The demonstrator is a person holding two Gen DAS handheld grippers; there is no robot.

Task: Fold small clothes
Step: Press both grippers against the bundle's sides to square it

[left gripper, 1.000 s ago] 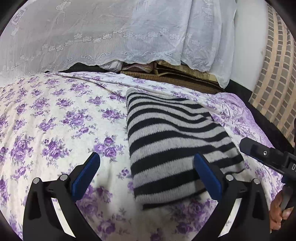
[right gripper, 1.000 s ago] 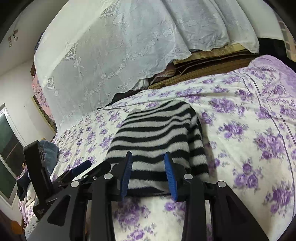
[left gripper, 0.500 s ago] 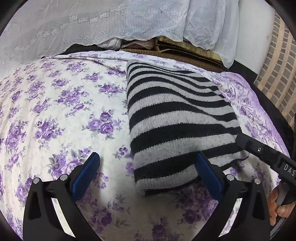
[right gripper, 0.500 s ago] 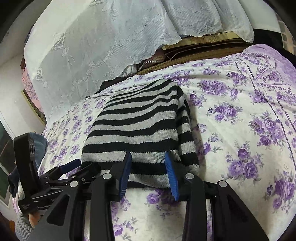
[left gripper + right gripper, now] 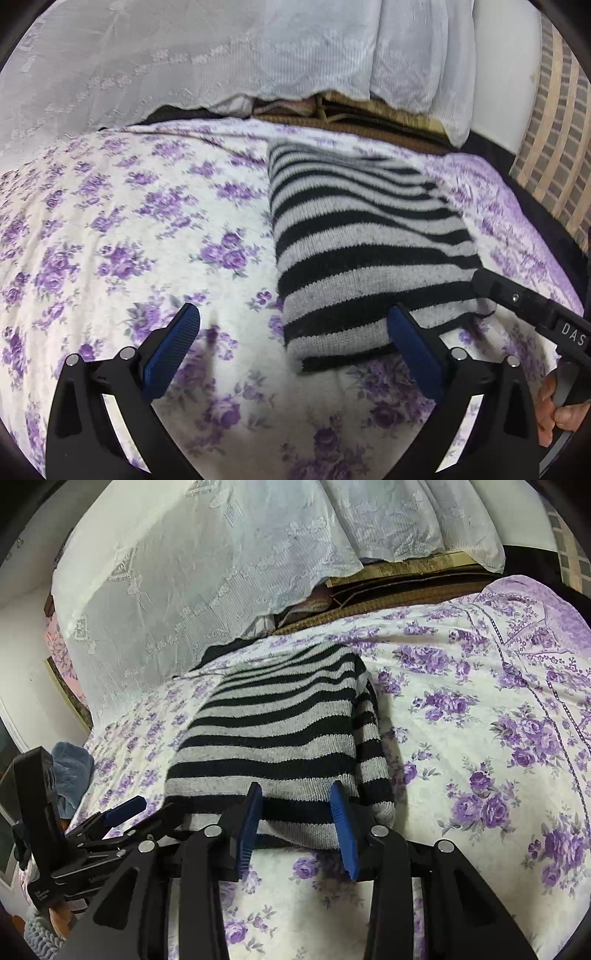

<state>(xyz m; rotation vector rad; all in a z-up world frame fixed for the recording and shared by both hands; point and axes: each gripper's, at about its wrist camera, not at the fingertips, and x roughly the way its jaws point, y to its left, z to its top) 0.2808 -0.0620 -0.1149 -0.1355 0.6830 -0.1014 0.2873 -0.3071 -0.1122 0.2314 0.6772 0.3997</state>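
A folded black-and-grey striped sweater (image 5: pixel 362 236) lies on the purple floral bedsheet (image 5: pixel 122 229); it also shows in the right wrist view (image 5: pixel 280 731). My left gripper (image 5: pixel 295 332) is wide open, its right blue pad at the sweater's near edge, its left pad over bare sheet. My right gripper (image 5: pixel 295 812) is partly open, its blue pads astride the sweater's near hem without pinching it. The right gripper's body (image 5: pixel 532 314) shows at the right of the left wrist view. The left gripper (image 5: pixel 122 812) shows at the left of the right wrist view.
White lace curtains (image 5: pixel 221 55) hang behind the bed. Brown folded bedding (image 5: pixel 399 587) lies under them at the far edge. A brick-pattern wall (image 5: pixel 554 122) stands at the right. A blue cloth (image 5: pixel 72 771) lies off the bed's left side.
Both cameras have pulled back and tilted up a little from half a second ago. The sweater has not moved. Both grippers keep the same opening.
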